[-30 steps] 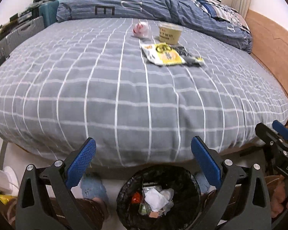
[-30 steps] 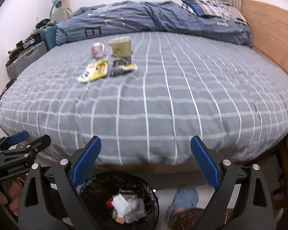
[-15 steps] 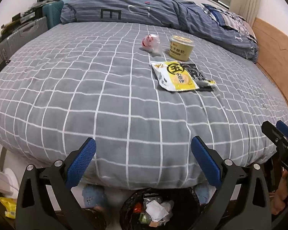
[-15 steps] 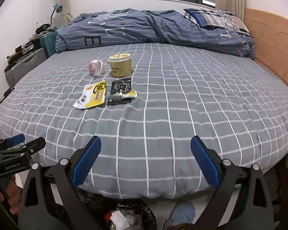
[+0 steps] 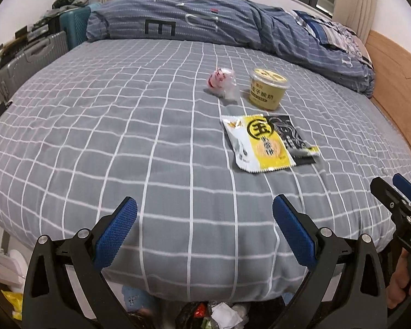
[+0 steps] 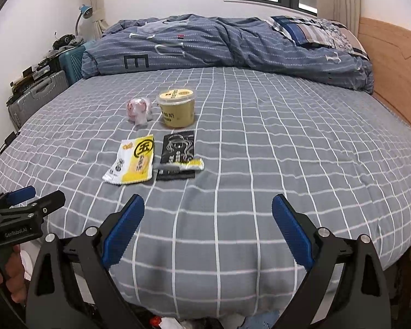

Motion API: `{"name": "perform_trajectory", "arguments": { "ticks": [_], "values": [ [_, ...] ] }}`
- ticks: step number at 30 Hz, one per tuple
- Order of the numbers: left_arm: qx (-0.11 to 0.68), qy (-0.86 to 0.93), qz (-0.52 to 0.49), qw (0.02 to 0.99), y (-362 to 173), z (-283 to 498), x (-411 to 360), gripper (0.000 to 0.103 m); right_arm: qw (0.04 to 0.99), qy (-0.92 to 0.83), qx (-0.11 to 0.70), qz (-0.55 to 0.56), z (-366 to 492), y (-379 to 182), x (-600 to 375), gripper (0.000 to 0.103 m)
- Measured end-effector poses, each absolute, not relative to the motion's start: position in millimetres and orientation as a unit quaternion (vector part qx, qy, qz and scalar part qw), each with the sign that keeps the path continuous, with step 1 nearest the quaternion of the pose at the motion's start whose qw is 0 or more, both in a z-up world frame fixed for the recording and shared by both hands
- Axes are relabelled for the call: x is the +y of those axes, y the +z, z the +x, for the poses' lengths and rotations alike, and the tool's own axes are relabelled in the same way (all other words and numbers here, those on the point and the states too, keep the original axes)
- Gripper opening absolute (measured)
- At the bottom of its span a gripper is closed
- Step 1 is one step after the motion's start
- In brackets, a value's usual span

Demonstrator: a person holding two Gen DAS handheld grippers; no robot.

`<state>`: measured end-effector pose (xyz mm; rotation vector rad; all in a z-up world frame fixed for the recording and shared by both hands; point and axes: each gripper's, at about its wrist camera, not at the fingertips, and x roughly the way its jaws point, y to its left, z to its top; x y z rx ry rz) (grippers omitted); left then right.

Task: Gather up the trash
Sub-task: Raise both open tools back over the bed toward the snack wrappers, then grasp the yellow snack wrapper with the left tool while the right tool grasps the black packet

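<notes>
Trash lies on the grey checked bed (image 5: 123, 142): a yellow and white snack packet (image 5: 257, 144) (image 6: 131, 161), a black packet (image 5: 290, 137) (image 6: 178, 156) with a small yellow wrapper (image 6: 190, 164) on it, a yellow lidded cup (image 5: 267, 89) (image 6: 176, 107) and a crumpled pink and clear wrapper (image 5: 222, 82) (image 6: 139, 109). My left gripper (image 5: 205, 227) is open and empty over the bed's near edge. My right gripper (image 6: 207, 224) is open and empty too, short of the packets. A black bin with trash (image 5: 213, 315) peeks out below the bed.
A rumpled blue duvet (image 6: 219, 46) and a pillow (image 6: 309, 31) lie at the far side. A wooden headboard (image 6: 391, 74) runs along the right. Suitcases (image 5: 27, 63) stand at the left. A person's hand (image 6: 13, 277) holds the left tool.
Both grippers have risen from over the bin and moved forward above the bed edge. The trash items look nearer. The bin has slid almost out of view at the bottom.
</notes>
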<state>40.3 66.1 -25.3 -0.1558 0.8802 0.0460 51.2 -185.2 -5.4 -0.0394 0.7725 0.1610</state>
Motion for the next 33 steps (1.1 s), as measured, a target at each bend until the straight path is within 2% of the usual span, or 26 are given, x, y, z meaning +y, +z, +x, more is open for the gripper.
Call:
{"name": "perform_trajectory", "arguments": {
  "ticks": [18,33],
  "values": [
    [0.431,0.024,-0.073,0.899,-10.0,98.5,71.8,0.097,0.919,0.085,0.384,-0.019,110.8,-4.0,-179.0,0.091],
    [0.464,0.014,-0.082,0.882,-34.1,182.4,77.6,0.097,0.902,0.084,0.422,-0.024,192.2,-32.7,-167.9,0.09]
  ]
}}
